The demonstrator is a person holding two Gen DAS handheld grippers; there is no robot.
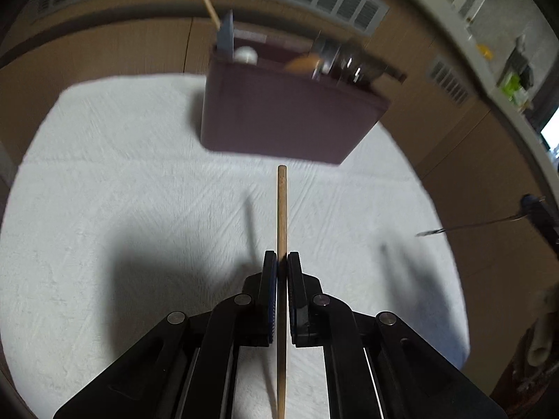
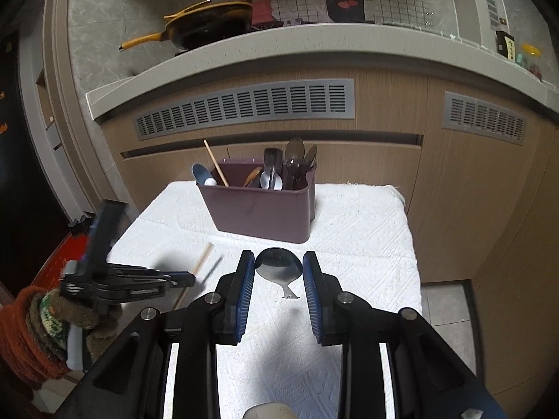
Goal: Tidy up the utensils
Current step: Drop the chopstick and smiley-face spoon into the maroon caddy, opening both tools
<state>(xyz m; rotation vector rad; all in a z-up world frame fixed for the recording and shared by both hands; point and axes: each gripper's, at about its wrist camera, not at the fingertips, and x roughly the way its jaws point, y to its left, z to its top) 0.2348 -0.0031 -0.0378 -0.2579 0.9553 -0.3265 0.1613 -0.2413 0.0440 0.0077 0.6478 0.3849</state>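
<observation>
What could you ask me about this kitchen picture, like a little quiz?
1. True or false: the left tool is gripping a thin wooden chopstick.
2. What colour is the rectangular plastic utensil holder on the white cloth? A) green B) dark purple C) yellow
3. Fill in: the shiny metal spoon has its bowl between the fingers of the ___ tool.

Key: 1 true; 2 B; 3 right, so it is the right tool.
</observation>
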